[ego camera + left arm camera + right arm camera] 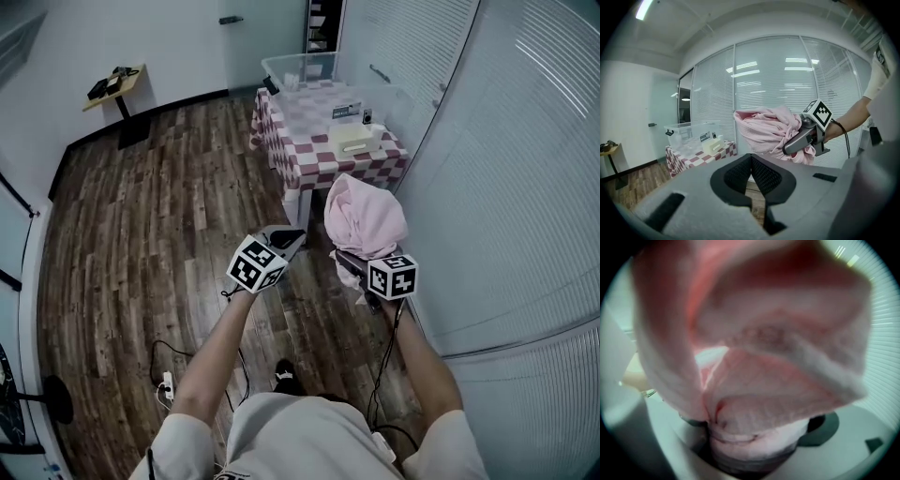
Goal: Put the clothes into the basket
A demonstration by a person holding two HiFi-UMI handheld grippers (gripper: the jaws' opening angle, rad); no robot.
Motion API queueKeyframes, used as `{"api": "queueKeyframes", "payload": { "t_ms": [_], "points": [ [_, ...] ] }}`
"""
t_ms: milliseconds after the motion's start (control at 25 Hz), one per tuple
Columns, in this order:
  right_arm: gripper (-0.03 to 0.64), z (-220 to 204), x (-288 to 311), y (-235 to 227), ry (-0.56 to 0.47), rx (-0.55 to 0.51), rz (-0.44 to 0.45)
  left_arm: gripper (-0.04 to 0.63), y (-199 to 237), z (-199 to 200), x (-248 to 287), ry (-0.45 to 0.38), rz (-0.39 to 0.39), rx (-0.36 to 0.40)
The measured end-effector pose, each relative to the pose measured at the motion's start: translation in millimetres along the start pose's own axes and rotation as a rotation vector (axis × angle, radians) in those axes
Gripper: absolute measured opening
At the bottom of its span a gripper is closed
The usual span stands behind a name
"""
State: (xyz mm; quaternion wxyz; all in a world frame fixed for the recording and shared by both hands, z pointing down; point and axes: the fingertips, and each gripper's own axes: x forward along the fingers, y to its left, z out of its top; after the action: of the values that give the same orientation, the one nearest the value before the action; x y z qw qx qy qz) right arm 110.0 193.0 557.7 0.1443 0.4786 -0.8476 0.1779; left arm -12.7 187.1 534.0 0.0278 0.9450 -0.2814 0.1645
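Observation:
A bundled pink garment [364, 218] is held up in the air in front of the person, with my right gripper [347, 259] shut on its lower folds. In the right gripper view the pink cloth [754, 357] fills nearly everything and is pinched at the jaws. To the garment's left my left gripper [286, 238] is shut with nothing in it; its pads [759, 174] meet. From there I see the garment [764, 127] and the right gripper [787, 146] to the right. A clear plastic bin [298, 67] stands on the far end of the table.
The table [309, 155] has a red-and-white check cloth and stands against the blind-covered glass wall [506, 169]. A white box [354, 139] lies on it near the bin [691, 133]. Wooden floor [159, 206] spreads left; a small side table [114, 86] is far left. Cables [169, 380] lie near the person's feet.

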Motion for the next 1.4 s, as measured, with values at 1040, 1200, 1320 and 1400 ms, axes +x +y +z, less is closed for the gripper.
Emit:
{"api": "queueKeyframes", "payload": {
  "t_ms": [1040, 1200, 1320, 1400],
  "points": [
    [0.545, 108.2, 189.6, -97.3, -0.027, 0.026, 0.027, 0.007, 203.9, 17.1, 103.5, 0.036, 0.001, 0.009],
    [0.545, 137.1, 214.6, -117.5, -0.044, 0.020, 0.030, 0.008, 238.9, 39.5, 119.8, 0.033, 0.009, 0.044],
    [0.545, 155.8, 235.7, -133.6, -0.053, 0.020, 0.037, 0.007, 267.4, 53.7, 134.5, 0.031, 0.021, 0.054],
    [0.543, 166.7, 249.7, -146.5, -0.059, 0.030, 0.042, 0.008, 284.6, 60.1, 146.6, 0.034, 0.029, 0.061]
  ]
}}
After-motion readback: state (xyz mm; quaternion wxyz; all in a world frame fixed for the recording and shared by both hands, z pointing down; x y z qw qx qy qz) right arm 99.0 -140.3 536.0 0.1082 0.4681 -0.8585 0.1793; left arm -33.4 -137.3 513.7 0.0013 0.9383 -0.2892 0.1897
